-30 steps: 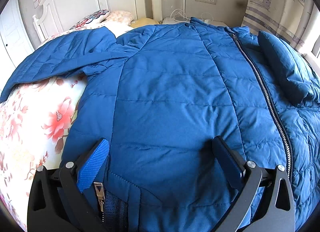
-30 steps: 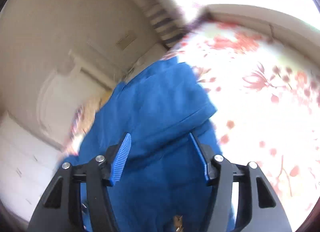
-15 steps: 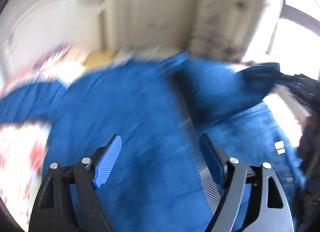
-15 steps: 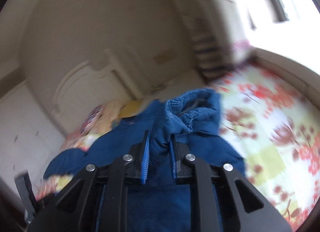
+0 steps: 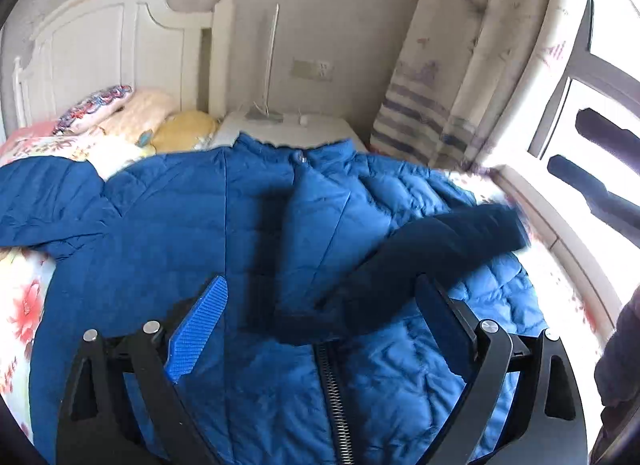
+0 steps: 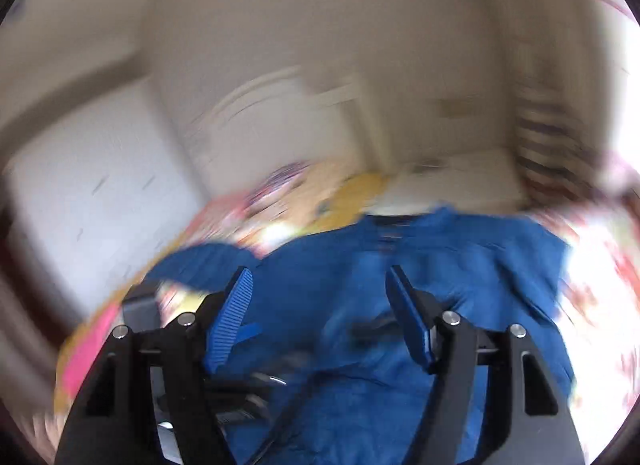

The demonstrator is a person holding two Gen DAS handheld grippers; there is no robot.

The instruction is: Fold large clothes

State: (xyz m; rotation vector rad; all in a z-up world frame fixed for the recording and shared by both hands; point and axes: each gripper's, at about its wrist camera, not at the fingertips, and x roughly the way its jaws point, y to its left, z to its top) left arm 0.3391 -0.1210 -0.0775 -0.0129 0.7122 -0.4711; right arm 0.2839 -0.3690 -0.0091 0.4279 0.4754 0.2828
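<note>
- Two views are given, the left wrist first. The left gripper (image 5: 320, 301) is seen with its ribbed blue fingers (image 5: 198, 327) spread wide and opening further; nothing is pinched between them.
- Beyond and beneath those fingers a quilted blue jacket (image 5: 192, 249) is spread flat over a floral bedspread (image 5: 22, 305), judged to be laid out for folding. Its metal zipper (image 5: 334, 381) runs up between the fingers.
- One sleeve (image 5: 448, 239) is laid across the puffy chest, ahead of the right-hand finger, apparently as a first fold.
- In the blurred right wrist view, the right gripper (image 6: 320, 313) is shown with jaws opening and empty, the jacket (image 6: 460, 277) lying ahead of its fingers.
</note>
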